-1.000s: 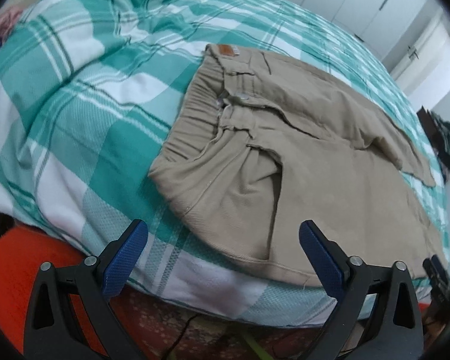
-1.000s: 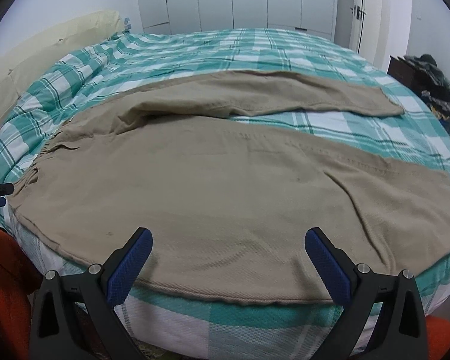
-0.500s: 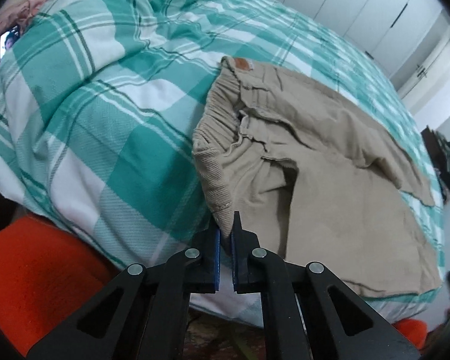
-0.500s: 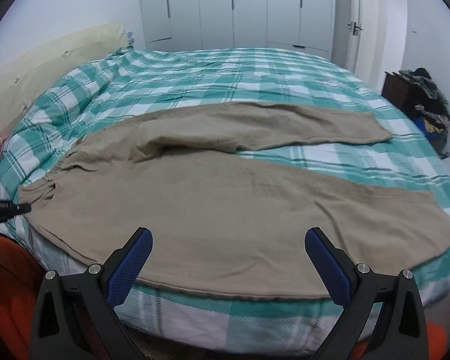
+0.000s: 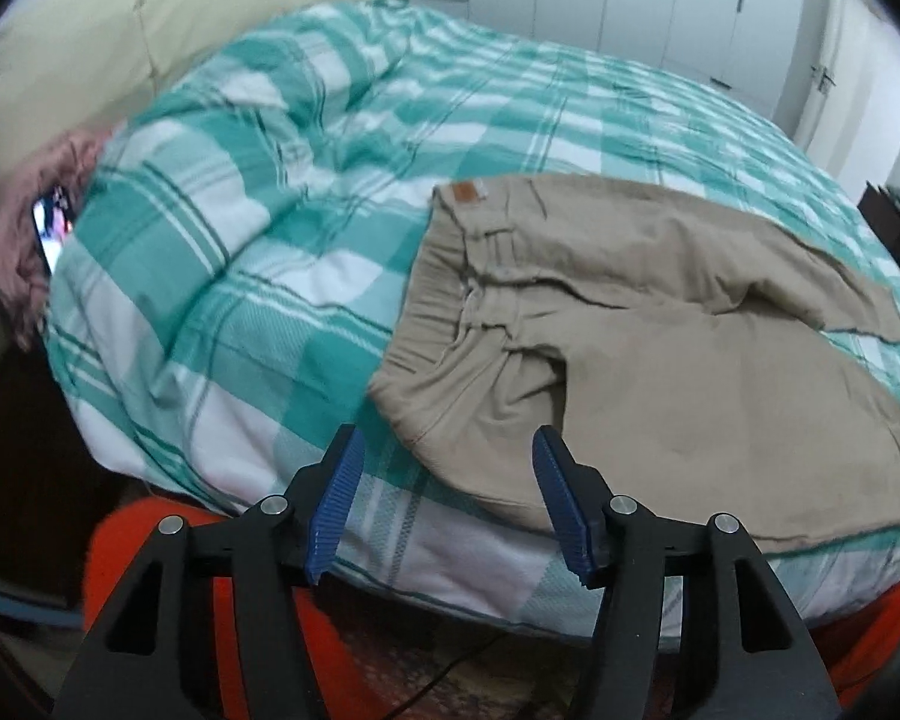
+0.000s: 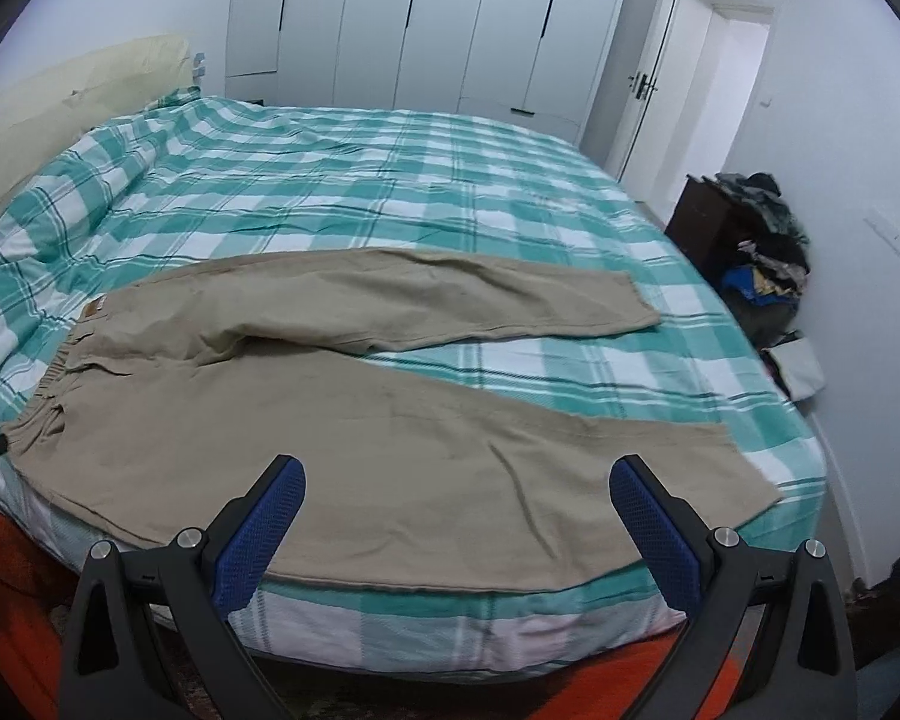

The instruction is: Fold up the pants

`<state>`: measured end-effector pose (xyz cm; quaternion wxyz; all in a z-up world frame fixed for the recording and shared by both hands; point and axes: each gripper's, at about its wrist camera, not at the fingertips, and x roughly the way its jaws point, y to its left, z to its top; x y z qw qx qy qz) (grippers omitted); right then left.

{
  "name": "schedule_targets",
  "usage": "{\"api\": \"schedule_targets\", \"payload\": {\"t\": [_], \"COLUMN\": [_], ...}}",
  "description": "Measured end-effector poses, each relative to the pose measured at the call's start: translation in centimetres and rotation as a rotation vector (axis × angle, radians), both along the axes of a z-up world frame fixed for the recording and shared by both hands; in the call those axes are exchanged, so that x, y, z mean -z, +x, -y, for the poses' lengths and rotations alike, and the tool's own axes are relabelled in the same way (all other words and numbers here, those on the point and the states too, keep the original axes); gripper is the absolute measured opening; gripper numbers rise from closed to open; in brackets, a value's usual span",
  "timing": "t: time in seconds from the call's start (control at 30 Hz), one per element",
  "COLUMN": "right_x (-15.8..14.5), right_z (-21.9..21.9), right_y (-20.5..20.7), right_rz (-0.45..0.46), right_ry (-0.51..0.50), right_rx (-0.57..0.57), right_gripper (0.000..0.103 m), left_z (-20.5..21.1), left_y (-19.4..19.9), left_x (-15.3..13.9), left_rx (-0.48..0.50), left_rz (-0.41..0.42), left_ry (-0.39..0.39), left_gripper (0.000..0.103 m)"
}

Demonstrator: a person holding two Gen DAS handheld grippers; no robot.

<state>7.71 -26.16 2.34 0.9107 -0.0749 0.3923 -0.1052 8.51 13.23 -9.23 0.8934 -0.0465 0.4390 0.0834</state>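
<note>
- One pair of tan pants [image 6: 354, 420] lay flat on the checked bed [image 6: 426, 180], both legs spread apart in a V; long axis ran from waistband [image 5: 432, 300] at left to cuffs at right
- Left gripper [image 5: 447, 498], fingers spread and holding nothing, hovered just short of the waistband corner; it was the nearer to the waist
- Right gripper [image 6: 459, 525], fingers also spread wide and empty, faced the near leg's edge, nearer the cuffs

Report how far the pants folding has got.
Done: the pants lie spread flat on the bed, legs apart. In hand: nothing; the left gripper and right gripper hover with jaws open, gripping no fabric. Left: every fold, since no leg overlaps the other yet.
</note>
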Motion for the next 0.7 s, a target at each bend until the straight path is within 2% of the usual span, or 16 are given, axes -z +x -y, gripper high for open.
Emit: {"api": "schedule_targets", "payload": {"t": [0.07,0.4,0.7], "right_x": [-0.6,-1.7,-1.3], "right_z": [0.2,1.5,2.4], "right_y": [-0.1,-0.8,-0.8], "right_rz": [0.004,0.015,-0.006], "right_ry": [-0.013,-0.054,-0.083], "right_rx": [0.005,0.044,0.073], "right_gripper": [0.101,0.101,0.101], "left_z": [0.4,3.1,3.8], "left_y": [-0.1,-0.2,-0.2], "left_x": [-0.4,-1.3,-1.2], "left_rx": [0.009,0.072,0.081], "left_rz": [0.008,0.024,0.014], "left_ry": [0.003,0.035,0.041], "left_gripper": [0.067,0.068,0.069]}}
